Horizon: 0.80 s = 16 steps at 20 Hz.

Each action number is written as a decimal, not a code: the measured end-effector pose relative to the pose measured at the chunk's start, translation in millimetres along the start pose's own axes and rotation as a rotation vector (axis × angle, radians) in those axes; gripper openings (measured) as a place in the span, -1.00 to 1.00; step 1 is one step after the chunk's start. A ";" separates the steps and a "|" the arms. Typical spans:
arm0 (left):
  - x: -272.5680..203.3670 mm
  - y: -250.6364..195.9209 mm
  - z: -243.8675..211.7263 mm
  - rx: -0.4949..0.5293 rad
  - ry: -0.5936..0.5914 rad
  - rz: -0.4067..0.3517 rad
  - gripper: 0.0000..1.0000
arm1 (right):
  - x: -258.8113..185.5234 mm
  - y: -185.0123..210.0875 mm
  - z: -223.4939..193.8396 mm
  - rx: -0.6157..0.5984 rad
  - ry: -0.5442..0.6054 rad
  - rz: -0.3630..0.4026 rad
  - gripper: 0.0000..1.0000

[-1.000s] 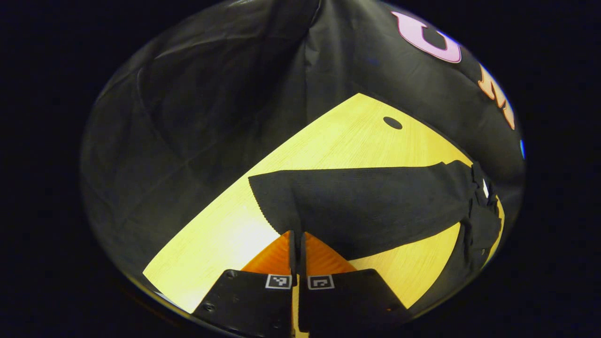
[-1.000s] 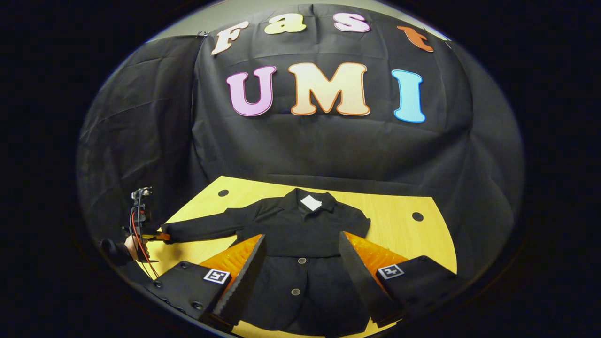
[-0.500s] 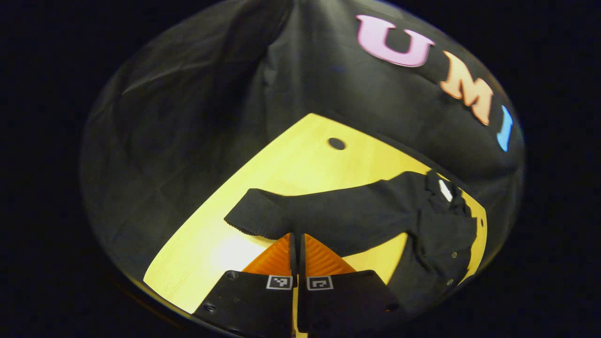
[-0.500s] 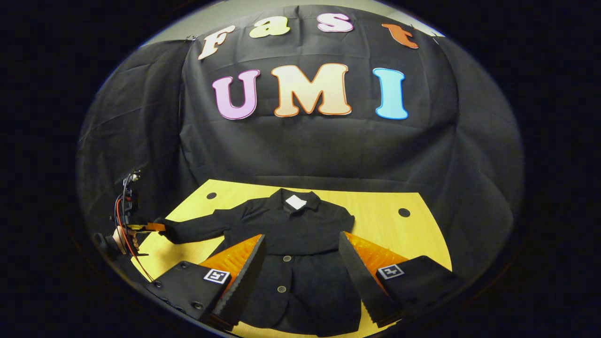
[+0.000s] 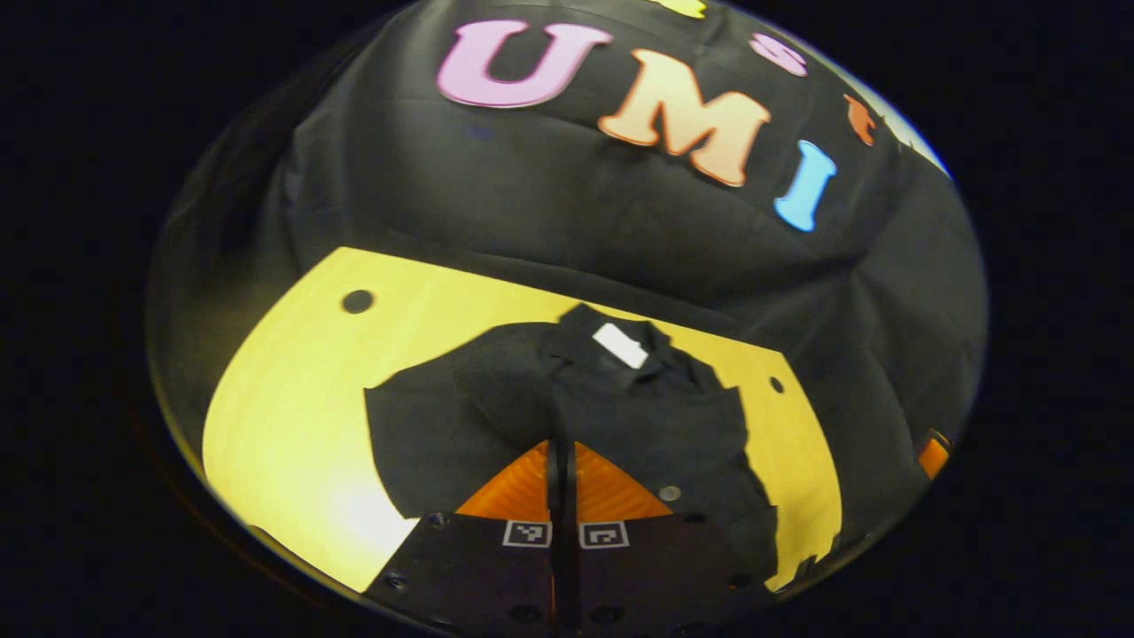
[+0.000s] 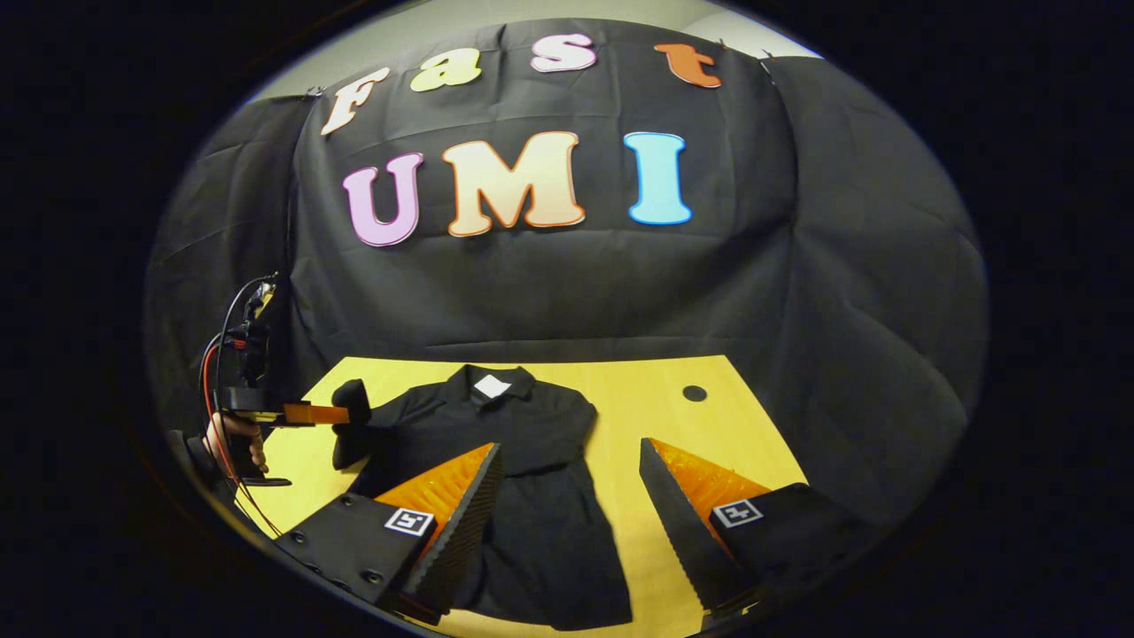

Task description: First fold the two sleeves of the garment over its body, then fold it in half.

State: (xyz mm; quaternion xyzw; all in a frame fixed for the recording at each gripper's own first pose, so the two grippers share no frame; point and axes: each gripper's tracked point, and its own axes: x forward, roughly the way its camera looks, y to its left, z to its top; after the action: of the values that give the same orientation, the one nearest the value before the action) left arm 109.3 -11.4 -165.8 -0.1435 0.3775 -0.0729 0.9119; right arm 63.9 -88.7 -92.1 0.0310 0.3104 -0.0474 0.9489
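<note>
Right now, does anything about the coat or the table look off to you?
Nothing stands out. The coat lies flat on the table, collar at the far end. Its sleeve is raised off the table, pinched in the left gripper, mid-fold. The right gripper hangs open above the coat.

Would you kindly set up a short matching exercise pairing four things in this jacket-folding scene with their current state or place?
Things:
1. left gripper
2. right gripper
3. sleeve cuff
4. white label

States:
A. open, holding nothing
B. inside the collar
C. shut on the cuff
D. lifted off the yellow table

Pairs: 1-C, 2-A, 3-D, 4-B
</note>
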 end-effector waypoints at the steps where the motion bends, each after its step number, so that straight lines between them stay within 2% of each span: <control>1: 9.1 -18.1 -2.7 0.029 0.008 -0.015 -1.00 | -2.3 -10.3 -1.6 0.013 0.000 -0.012 0.96; 5: 40.7 -96.8 -9.0 0.044 0.038 -0.109 -1.00 | -17.1 -57.2 -10.8 0.048 -0.001 -0.070 0.96; 6: 47.3 -112.5 -10.9 0.043 0.044 -0.123 -1.00 | -20.8 -68.2 -12.0 0.058 -0.001 -0.081 0.86; 7: 54.4 -128.2 -13.1 0.041 0.048 -0.136 -1.00 | -20.8 -76.9 -14.8 0.067 0.002 -0.094 0.96; 8: 61.3 -145.9 -12.2 0.033 0.048 -0.157 -1.00 | -22.3 -85.5 -16.9 0.076 0.005 -0.104 0.86; 9: 66.6 -160.4 -13.7 0.027 0.054 -0.184 -0.96 | -24.1 -92.2 -19.0 0.085 0.006 -0.112 0.86; 10: 69.9 -176.0 -16.5 0.025 0.066 -0.213 -0.58 | -25.4 -94.8 -22.5 0.091 0.007 -0.120 0.86; 11: 74.4 -183.8 -19.3 0.035 0.067 -0.215 -0.21 | -24.2 -101.2 -25.5 0.096 0.010 -0.124 0.96; 12: 77.8 -186.2 -19.3 0.056 0.061 -0.198 0.17 | -22.9 -104.4 -28.1 0.099 0.014 -0.125 0.86; 13: 80.5 -184.4 -19.3 0.077 0.055 -0.175 0.54 | -21.9 -105.2 -31.2 0.102 0.018 -0.124 0.96; 14: 78.9 -181.9 -20.1 0.086 0.051 -0.164 0.92 | -20.1 -104.3 -34.2 0.104 0.023 -0.118 0.86; 16: 72.1 -175.7 -18.0 0.080 0.026 -0.154 0.92 | -14.3 -98.1 -42.2 0.101 0.037 -0.102 0.86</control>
State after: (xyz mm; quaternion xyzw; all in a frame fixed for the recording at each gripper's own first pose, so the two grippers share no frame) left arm 143.0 -199.1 -170.4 -0.1348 0.3740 -0.1598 0.9036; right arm 16.9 -181.4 -120.5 0.0640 0.3264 -0.1105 0.9366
